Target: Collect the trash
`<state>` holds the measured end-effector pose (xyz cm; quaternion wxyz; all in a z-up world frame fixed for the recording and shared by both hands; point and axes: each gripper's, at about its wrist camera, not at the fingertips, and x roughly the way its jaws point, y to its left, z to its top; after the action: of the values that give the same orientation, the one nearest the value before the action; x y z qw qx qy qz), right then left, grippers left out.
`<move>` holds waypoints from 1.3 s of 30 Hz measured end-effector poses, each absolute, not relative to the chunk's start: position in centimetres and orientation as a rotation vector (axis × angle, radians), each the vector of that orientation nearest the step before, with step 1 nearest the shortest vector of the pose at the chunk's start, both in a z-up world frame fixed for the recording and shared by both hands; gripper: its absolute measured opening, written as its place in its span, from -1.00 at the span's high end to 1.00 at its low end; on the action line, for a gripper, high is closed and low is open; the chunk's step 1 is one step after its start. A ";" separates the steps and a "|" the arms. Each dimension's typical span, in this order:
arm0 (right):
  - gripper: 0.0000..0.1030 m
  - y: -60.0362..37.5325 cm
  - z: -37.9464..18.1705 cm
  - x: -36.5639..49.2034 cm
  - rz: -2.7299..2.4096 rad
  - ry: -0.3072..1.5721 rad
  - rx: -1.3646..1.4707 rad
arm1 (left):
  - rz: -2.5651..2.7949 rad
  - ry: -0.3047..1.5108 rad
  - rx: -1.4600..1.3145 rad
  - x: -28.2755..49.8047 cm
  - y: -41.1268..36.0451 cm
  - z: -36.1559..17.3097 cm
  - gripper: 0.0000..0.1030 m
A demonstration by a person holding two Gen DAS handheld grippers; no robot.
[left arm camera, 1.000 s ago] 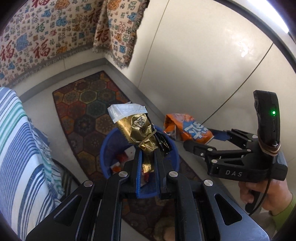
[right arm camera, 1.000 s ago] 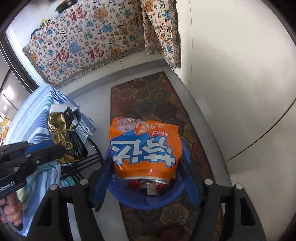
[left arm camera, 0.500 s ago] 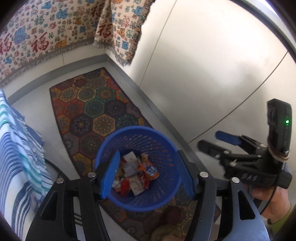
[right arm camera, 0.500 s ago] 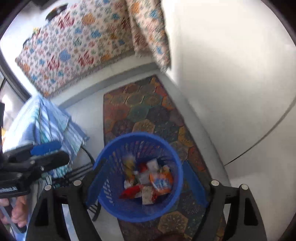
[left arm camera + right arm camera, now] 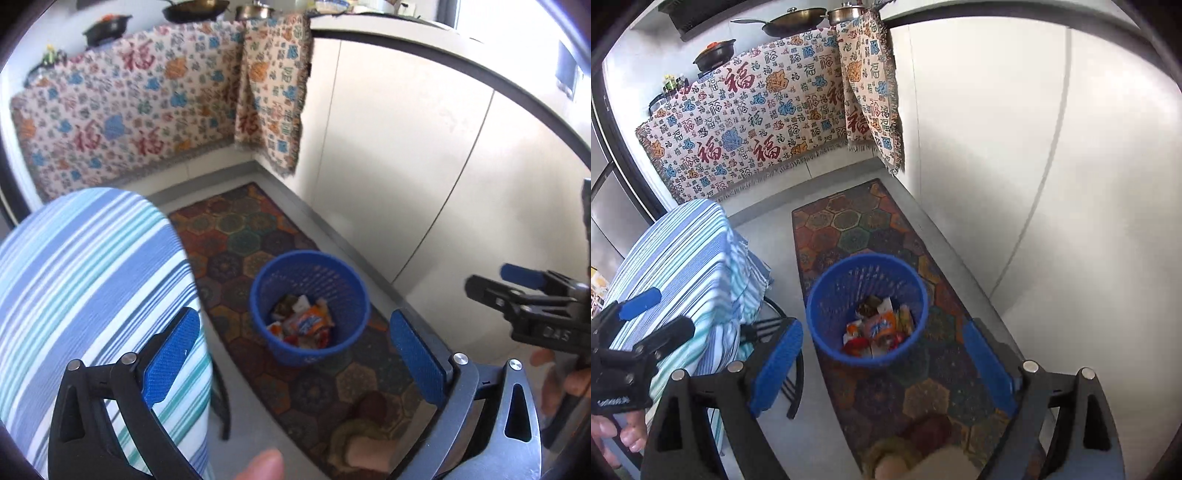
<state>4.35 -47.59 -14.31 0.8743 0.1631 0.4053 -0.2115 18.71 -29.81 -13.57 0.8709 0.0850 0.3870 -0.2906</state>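
At the bottom of the left wrist view my left hand-held gripper (image 5: 295, 354) has its blue-padded jaws spread far apart and opening, with nothing between them. My right hand-held gripper (image 5: 882, 362) fills the bottom of its own view the same way, jaws wide, opening and bare; it also shows at the right edge of the left view, gripped by my right hand (image 5: 561, 380). My left hand (image 5: 617, 435) sits at the lower left of the right view. Beyond the pads, near the middle of both frames, the blue mesh basket (image 5: 354, 291) stands upright on the hexagon-patterned rug (image 5: 236, 236). The trash (image 5: 301, 323) lies inside it: an orange snack bag among crumpled wrappers. Left of the basket is a blue striped cloth (image 5: 85, 273) draped over a bench. Farther back, at the top, a patterned blanket (image 5: 122, 110) hangs from a bench carrying pans (image 5: 798, 20).
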 end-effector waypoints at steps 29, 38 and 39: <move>-0.76 -36.5 -9.1 -3.1 -0.403 0.825 0.249 | -0.498 0.826 0.249 12.5 -25.2 -10.6 -0.99; -0.76 -36.3 -9.1 -3.1 -0.409 0.829 0.242 | -0.504 0.825 0.257 12.2 -25.2 -10.6 -0.99; -0.76 -36.3 -9.1 -3.1 -0.410 0.830 0.242 | -0.504 0.825 0.259 12.2 -25.3 -10.7 -0.99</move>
<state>-3.10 -36.26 -9.12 0.8878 0.1164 0.3992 -0.1974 12.19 -25.30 -10.65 0.8775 0.1240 0.3954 -0.2415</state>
